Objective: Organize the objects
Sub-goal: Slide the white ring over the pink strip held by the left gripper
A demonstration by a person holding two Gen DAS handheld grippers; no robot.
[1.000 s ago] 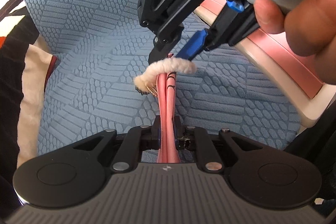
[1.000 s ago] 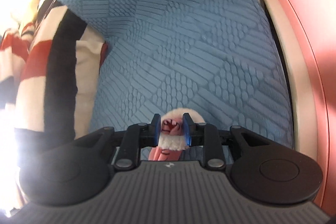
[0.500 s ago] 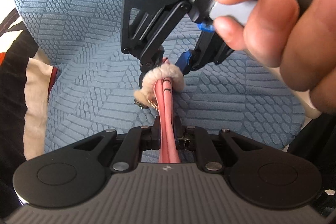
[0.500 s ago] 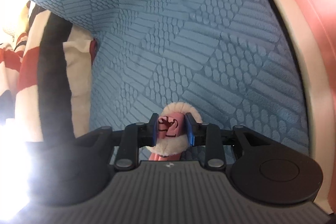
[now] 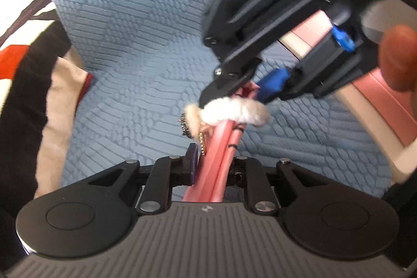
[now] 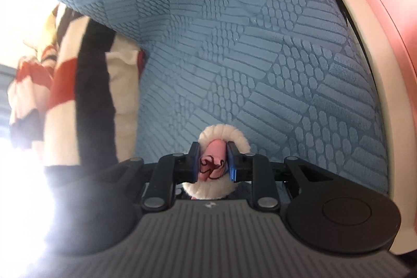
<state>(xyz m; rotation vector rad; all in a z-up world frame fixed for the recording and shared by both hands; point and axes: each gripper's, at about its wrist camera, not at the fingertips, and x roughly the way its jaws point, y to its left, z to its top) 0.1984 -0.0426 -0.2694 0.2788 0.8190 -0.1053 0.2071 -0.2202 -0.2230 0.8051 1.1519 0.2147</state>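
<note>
I have the blue quilted cover [image 5: 135,48] filling most of both views, with a striped cloth [image 5: 28,85] at the left edge and a pink, cream-edged panel [image 6: 375,48] down the right.

Low and centre in the left wrist view, the pink strap [image 5: 221,147] runs up between the fingers of my left gripper [image 5: 213,168]; its jaws have just been opening, and I cannot tell whether they grip.

My right gripper [image 6: 213,163] is clamped on the folded pink end, its jaws having just closed further, and a fluffy white band [image 6: 221,132] rings that end.

I judge the strap's long axis runs from the bottom centre up toward the right gripper.

I'd keep the right clamp firm, hold the strap taut and avoid twisting while the band seats.
</note>
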